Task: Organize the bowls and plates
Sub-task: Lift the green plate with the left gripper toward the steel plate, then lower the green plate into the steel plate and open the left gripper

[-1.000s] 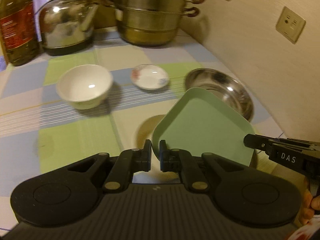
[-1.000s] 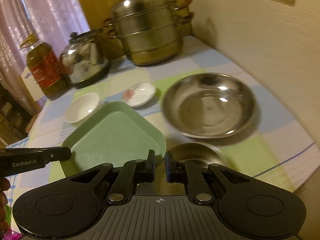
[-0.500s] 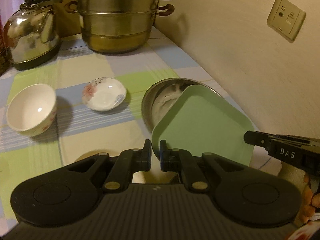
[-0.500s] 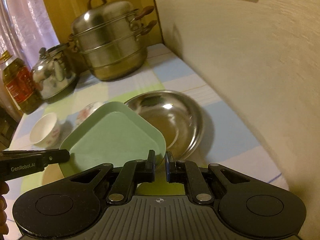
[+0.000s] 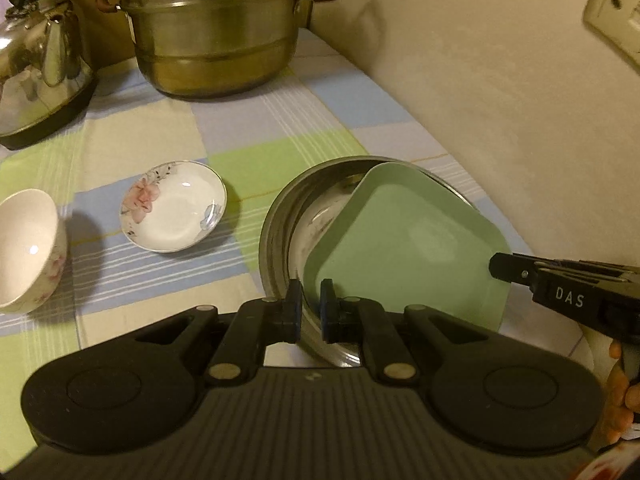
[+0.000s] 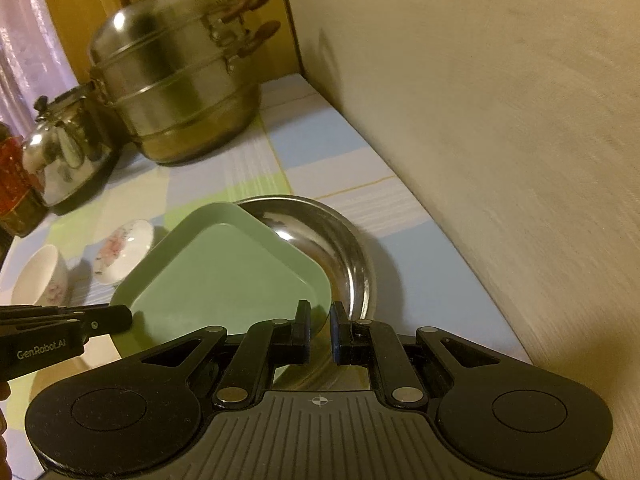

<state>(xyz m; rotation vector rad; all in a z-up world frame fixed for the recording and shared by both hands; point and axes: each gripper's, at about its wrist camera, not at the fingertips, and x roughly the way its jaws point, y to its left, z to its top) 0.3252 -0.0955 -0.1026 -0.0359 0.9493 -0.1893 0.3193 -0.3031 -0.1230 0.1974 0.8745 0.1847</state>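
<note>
A pale green square plate [image 5: 400, 252] hangs tilted over a wide steel basin [image 5: 276, 232], and its far corner reaches inside the rim. My left gripper [image 5: 310, 308] is shut on the plate's near left corner. From the right, my right gripper [image 5: 496, 268] clamps the opposite edge. In the right wrist view the green plate [image 6: 228, 276] covers the left half of the steel basin [image 6: 348, 248]. There my right gripper [image 6: 320, 328] is shut on its near corner and my left gripper [image 6: 126, 318] grips its left edge.
A small floral dish [image 5: 172, 206] and a white bowl [image 5: 28, 248] sit left of the basin on the checked cloth. A steel steamer pot [image 5: 216, 28] and a kettle [image 5: 40, 72] stand at the back. The wall [image 6: 500, 140] runs close on the right, and an oil bottle [image 6: 16, 192] stands far left.
Both grippers carried the green plate rightward toward the wall and slightly down. It was beside the steel basin and is now above it, with its far corner inside the rim.
</note>
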